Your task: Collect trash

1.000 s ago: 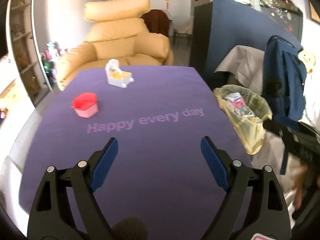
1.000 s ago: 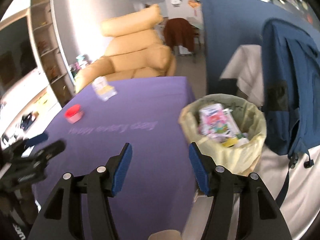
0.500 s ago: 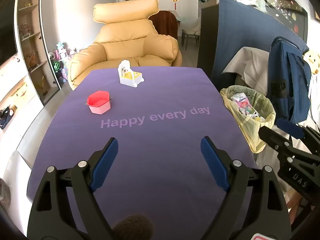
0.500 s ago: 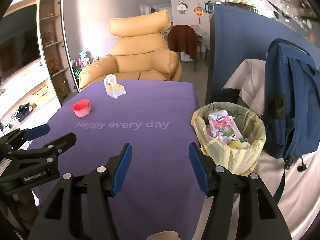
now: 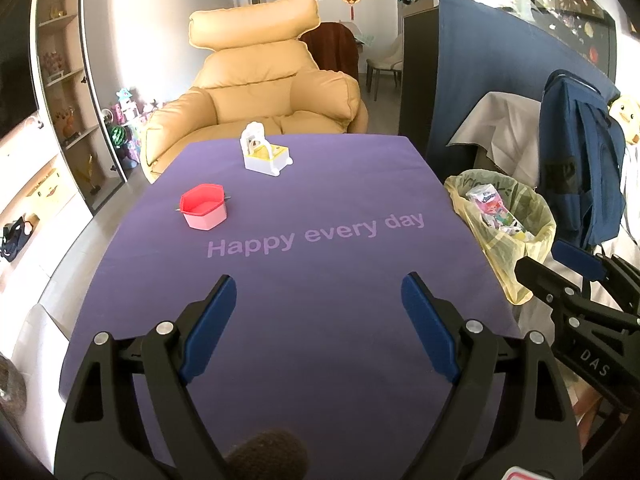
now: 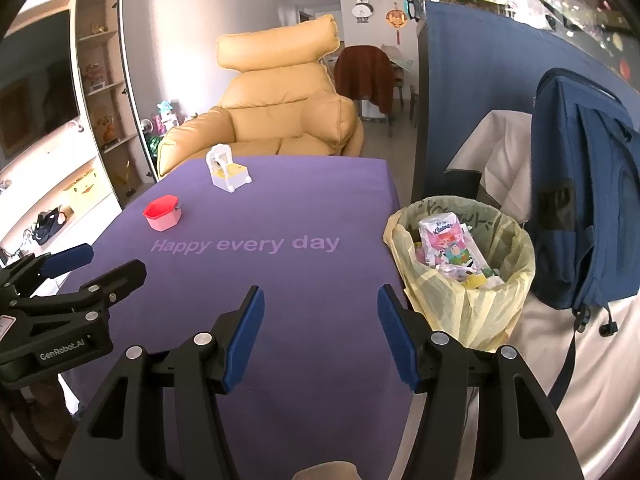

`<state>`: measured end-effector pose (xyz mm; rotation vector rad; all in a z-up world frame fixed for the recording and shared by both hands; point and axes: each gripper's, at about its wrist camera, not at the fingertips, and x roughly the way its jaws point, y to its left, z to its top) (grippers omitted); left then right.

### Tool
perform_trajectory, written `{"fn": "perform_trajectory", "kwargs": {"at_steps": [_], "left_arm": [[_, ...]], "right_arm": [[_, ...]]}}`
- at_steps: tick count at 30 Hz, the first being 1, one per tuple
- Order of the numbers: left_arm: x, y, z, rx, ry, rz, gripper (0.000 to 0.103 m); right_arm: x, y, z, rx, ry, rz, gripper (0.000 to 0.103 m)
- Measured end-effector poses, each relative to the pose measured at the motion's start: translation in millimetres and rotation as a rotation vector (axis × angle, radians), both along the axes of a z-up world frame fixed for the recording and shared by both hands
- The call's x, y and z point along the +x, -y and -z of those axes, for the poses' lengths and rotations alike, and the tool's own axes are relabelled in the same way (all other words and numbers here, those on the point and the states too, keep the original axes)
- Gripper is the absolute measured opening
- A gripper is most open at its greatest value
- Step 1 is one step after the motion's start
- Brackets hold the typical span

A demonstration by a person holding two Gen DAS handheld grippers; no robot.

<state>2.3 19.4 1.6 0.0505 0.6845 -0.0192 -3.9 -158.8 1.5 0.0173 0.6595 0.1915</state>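
My table point(image 5: 320, 320) has a purple cloth with the words "Happy every day" point(image 5: 316, 234) on it. Behind the table stands a big yellow armchair point(image 5: 264, 92). A blue backpack point(image 6: 580, 184) hangs on the right side, just beside the trash bin point(image 6: 460, 280). The bin has a yellow bag in it and stands on the floor right next to the table's right edge. It is full of wrappers, and a pink Kleenex pack point(image 6: 444, 240) lies on top.

Two things sit on the table. A small red and pink box point(image 5: 203, 212) is on the left, past the words. A white and yellow toy point(image 5: 264, 156) stands farther back, near the far edge. Nothing stands between them and my tongs.

My left tongs point(image 5: 318, 320) are wide apart and hold nothing. They hang over the near part of the table, and the red box is well ahead of them, a bit to the left. My right tongs point(image 6: 320, 332) are also apart and hold nothing. They hang over the near right side of the table, with the bin just to their right.

A second ago my right view was blurry and the bin looked closer. Now it is sharp, and my right tongs have slid a little sideways. The box and the toy have not moved.
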Motion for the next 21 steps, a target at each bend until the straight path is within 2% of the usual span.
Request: {"fn": "perform_trajectory", "kwargs": {"at_steps": [10,21], "left_arm": [[-5.7,-1.8,-6.0,0.006,0.043,-0.009,0.08],[-7.1,-3.0,-6.2,0.005,0.043,-0.008,0.08]], "right_arm": [[-4.0,1.3,-3.8,0.006,0.03,0.004,0.056],[-4.9,1.0,-5.6,0.001,0.032,0.006,0.056]]}}
